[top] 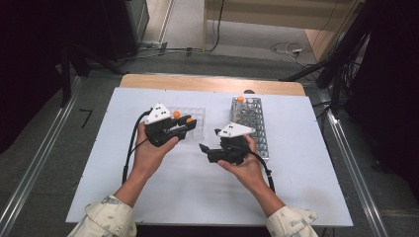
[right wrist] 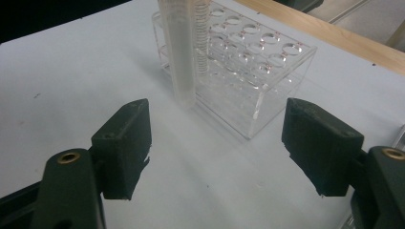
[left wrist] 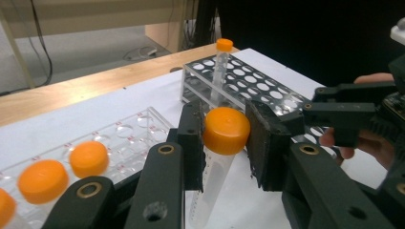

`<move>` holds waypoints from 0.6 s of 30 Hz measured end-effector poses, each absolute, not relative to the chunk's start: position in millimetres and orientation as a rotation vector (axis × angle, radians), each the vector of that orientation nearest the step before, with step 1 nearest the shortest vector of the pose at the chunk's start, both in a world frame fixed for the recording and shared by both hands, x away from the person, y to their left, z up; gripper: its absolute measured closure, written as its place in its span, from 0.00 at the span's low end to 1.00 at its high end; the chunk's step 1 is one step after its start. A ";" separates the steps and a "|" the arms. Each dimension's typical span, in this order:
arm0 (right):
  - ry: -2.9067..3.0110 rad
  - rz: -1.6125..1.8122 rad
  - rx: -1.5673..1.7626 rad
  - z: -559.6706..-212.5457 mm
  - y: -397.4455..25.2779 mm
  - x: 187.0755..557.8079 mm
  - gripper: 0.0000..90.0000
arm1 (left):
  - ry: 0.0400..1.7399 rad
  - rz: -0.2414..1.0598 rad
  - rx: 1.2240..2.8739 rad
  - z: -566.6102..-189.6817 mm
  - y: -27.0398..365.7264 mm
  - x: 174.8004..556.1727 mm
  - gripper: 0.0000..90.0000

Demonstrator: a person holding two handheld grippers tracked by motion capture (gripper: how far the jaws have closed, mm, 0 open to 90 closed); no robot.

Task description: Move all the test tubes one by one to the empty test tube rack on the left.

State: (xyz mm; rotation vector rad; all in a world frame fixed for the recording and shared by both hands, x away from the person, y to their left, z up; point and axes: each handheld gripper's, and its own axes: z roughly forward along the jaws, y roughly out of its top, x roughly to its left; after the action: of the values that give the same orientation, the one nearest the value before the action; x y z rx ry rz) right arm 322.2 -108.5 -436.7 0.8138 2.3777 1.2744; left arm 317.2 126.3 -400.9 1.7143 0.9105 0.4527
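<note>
1. Tube (left wrist: 217, 157): clear, orange-capped, clenched just under the cap by the left claw (left wrist: 224, 143). Long axis near upright, foot tilted slightly toward the camera, hanging clear above the counter (top: 197, 197).
2. Clear rack (top: 190, 121): landmark. The tube sits just off its near edge; in the left gripper view two more orange caps (left wrist: 88, 158) stand in its wells, left of the held tube.
3. Grey rack (top: 252, 123): right of the clear rack, apart from it; one orange-capped tube (left wrist: 220, 71) stands at its far end.
4. Right claw (right wrist: 215, 152): released, jaws wide apart, nothing between them. It lies right of the clear rack, between the two racks, aimed back at the held tube's lower body (right wrist: 177, 52).
5. Key relation: the tube's shaft stands straight ahead of the right claw, upright, crossing its gap line. Judged: a handover looks likeliest, and the right claw is the nearer free one; it would need to advance level and close on the shaft below the left claw.
</note>
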 end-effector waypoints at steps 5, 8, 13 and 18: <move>2.371 1.283 0.807 -435.7 -108.8 321.7 0.27 | 0.928 0.463 1.693 -394.1 131.0 325.6 0.78; 2.375 1.277 0.803 -436.2 -108.3 321.0 0.27 | 0.942 0.472 1.693 -392.6 132.9 330.6 0.78; 2.377 1.278 0.808 -436.0 -108.6 320.8 0.27 | 0.963 0.469 1.673 -390.6 137.8 337.5 0.78; 2.378 1.275 0.811 -435.7 -109.3 320.5 0.27 | 0.984 0.460 1.653 -388.6 142.1 345.5 0.78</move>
State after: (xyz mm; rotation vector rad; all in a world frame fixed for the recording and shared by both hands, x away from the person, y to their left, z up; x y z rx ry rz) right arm 320.5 -109.3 -435.7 0.8106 2.3780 1.2745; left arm 345.5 142.1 -388.6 1.6535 0.9837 0.4598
